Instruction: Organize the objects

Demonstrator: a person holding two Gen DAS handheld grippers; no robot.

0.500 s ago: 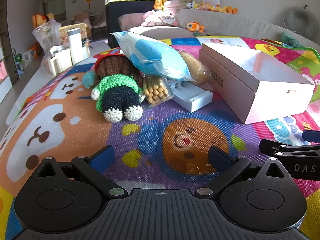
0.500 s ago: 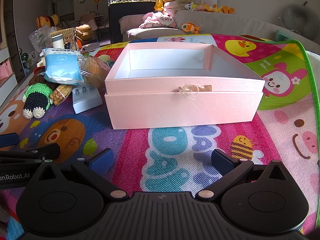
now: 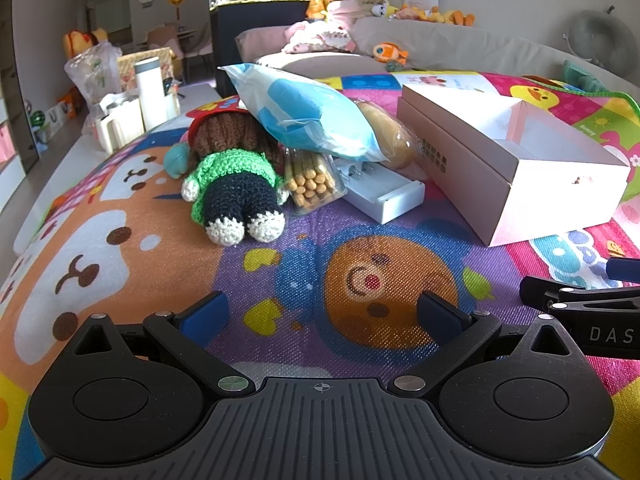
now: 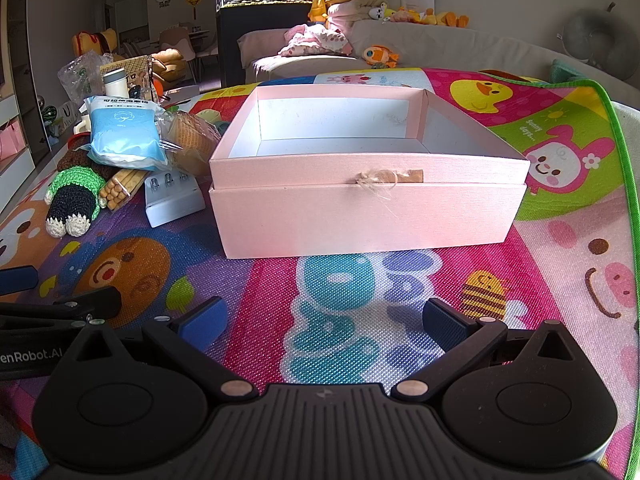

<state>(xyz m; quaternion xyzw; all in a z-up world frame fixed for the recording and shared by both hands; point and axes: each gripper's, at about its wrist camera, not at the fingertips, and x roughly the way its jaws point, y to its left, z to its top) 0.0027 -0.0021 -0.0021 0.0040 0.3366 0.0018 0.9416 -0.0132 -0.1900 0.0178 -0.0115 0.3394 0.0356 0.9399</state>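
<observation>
The play mat point(image 4: 400, 280) has lots of bare room in front of the pink box point(image 4: 368, 216). The box sits open-topped, long side facing the right gripper point(image 4: 320, 320). Left of the box the knitted doll point(image 3: 236, 188) lies flat, feet toward the left gripper point(image 3: 320, 316). Both grippers' fingers are spread wide, holding nothing.

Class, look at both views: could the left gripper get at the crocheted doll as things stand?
Probably yes. The left gripper is open and empty, with bare mat between it and the doll. The doll's legs face it uncovered; only its head end lies under the blue pack.
</observation>
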